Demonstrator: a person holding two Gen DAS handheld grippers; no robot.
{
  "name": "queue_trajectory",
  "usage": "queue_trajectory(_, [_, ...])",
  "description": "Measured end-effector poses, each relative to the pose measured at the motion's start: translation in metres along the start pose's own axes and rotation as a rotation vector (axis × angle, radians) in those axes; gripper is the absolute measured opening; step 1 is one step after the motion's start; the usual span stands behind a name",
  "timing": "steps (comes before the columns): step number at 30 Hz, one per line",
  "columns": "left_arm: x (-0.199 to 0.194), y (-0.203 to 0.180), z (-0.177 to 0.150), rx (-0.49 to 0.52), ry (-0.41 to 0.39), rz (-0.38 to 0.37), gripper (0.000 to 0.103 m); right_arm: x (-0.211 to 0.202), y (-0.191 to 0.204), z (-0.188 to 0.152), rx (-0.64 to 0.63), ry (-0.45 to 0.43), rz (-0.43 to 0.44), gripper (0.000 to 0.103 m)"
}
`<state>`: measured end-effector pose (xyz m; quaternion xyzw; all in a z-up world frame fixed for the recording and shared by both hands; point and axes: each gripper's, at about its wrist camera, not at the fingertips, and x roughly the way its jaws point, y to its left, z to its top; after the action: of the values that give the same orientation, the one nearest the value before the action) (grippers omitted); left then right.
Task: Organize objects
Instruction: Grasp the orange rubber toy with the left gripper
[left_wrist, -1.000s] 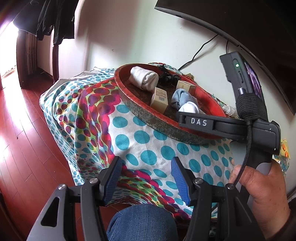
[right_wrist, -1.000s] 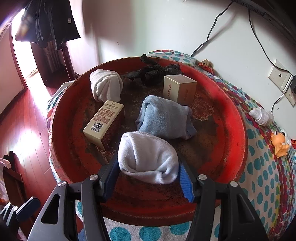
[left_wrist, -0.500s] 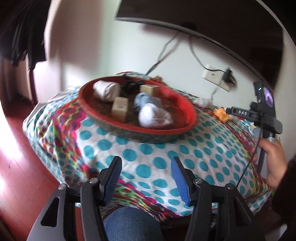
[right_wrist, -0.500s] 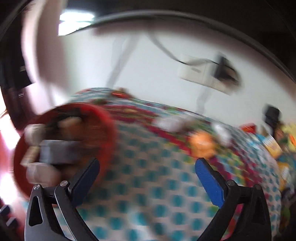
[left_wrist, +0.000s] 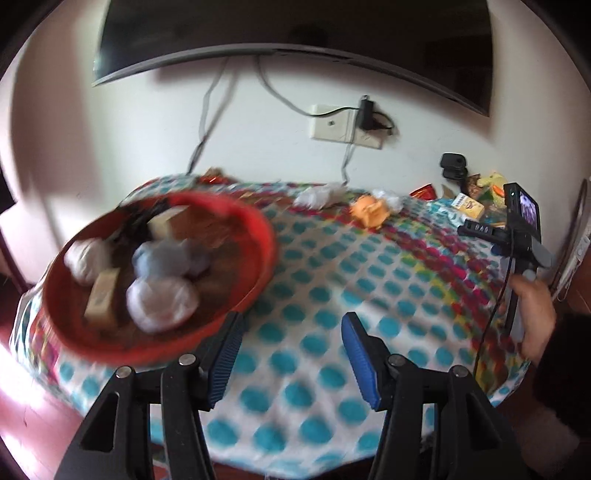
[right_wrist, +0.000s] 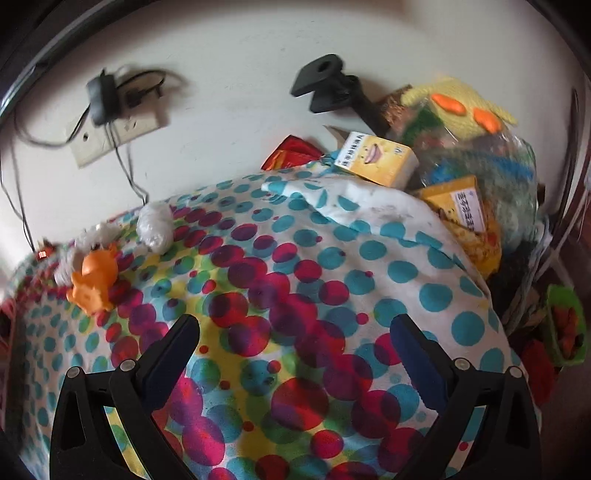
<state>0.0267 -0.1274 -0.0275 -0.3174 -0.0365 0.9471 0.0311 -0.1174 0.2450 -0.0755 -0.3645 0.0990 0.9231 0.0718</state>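
A red round tray on the dotted cloth holds rolled white socks, a blue-grey sock, a tan box and another box behind. My left gripper is open and empty, just right of the tray's near rim. My right gripper is open and empty over the cloth at the right end; it shows at the right in the left wrist view. An orange toy and a white wrapped bundle lie far left of it.
A yellow box, an orange box, a bagged yellow knitted toy and a green cup crowd the table's right end. A black clamp stand, a wall socket with cables and a monitor are behind.
My right gripper let go of the white sock in the tray, opened wide and swung right to the table's far end. My left gripper moved right, closer to the tray.
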Motion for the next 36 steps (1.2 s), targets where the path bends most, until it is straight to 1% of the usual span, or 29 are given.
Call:
queue_trajectory(3, [0.031,-0.035,0.04,0.031,-0.009,-0.041,0.057,0.001,-0.002,0.0,0.012,0.0,0.018,0.103])
queue_trajectory(6, [0.063,-0.064,0.073,0.038,-0.019,-0.032,0.057,0.005,-0.005,0.0,0.039,0.014,0.028,0.103])
queue_trajectory(8, [0.091,-0.084,0.094,0.039,-0.003,-0.037,0.057,0.006,-0.014,0.0,0.082,0.016,0.043,0.103])
queue_trajectory(10, [0.12,-0.101,0.11,0.051,0.03,-0.052,0.057,0.006,-0.024,-0.001,0.131,0.015,0.066,0.103])
queue_trajectory(11, [0.13,-0.106,0.113,0.051,0.041,-0.053,0.057,0.007,-0.027,-0.001,0.146,0.017,0.076,0.103])
queue_trajectory(13, [0.162,-0.12,0.125,0.05,0.072,-0.05,0.057,0.009,-0.033,-0.002,0.175,0.023,0.098,0.103])
queue_trajectory(14, [0.17,-0.123,0.126,0.051,0.081,-0.047,0.057,0.009,-0.033,-0.002,0.175,0.026,0.107,0.103])
queue_trajectory(17, [0.213,-0.135,0.132,0.056,0.135,-0.037,0.057,0.01,-0.029,-0.002,0.161,0.031,0.124,0.103])
queue_trajectory(20, [0.239,-0.138,0.134,0.044,0.172,-0.04,0.057,0.009,-0.029,-0.002,0.159,0.027,0.147,0.103])
queue_trajectory(23, [0.26,-0.138,0.137,0.037,0.185,0.005,0.057,0.009,-0.029,-0.002,0.159,0.024,0.164,0.103])
queue_trajectory(25, [0.277,-0.135,0.141,0.018,0.222,0.013,0.057,0.008,-0.028,-0.002,0.156,0.022,0.171,0.103])
queue_trajectory(26, [0.282,-0.134,0.141,0.01,0.234,0.032,0.057,0.008,-0.028,-0.002,0.154,0.021,0.172,0.103])
queue_trajectory(28, [0.3,-0.131,0.14,-0.003,0.295,0.067,0.057,0.008,-0.027,-0.002,0.152,0.022,0.173,0.103])
queue_trajectory(29, [0.305,-0.131,0.14,-0.002,0.312,0.084,0.057,0.007,-0.027,-0.002,0.15,0.02,0.175,0.103])
queue_trajectory(30, [0.307,-0.13,0.14,-0.006,0.311,0.084,0.056,0.007,-0.026,-0.002,0.148,0.018,0.176,0.103])
queue_trajectory(31, [0.306,-0.13,0.14,-0.009,0.302,0.083,0.052,0.007,-0.026,-0.002,0.146,0.017,0.177,0.103])
queue_trajectory(33, [0.303,-0.134,0.139,0.012,0.292,0.086,0.049,0.007,-0.026,-0.002,0.145,0.018,0.177,0.103])
queue_trajectory(34, [0.299,-0.136,0.139,0.022,0.278,0.075,0.048,0.007,-0.025,-0.001,0.143,0.019,0.178,0.103])
queue_trajectory(35, [0.29,-0.14,0.139,0.033,0.246,0.063,0.048,0.007,-0.025,-0.001,0.142,0.019,0.179,0.103])
queue_trajectory(36, [0.283,-0.142,0.141,0.04,0.228,0.063,0.048,0.006,-0.024,-0.001,0.14,0.018,0.178,0.103])
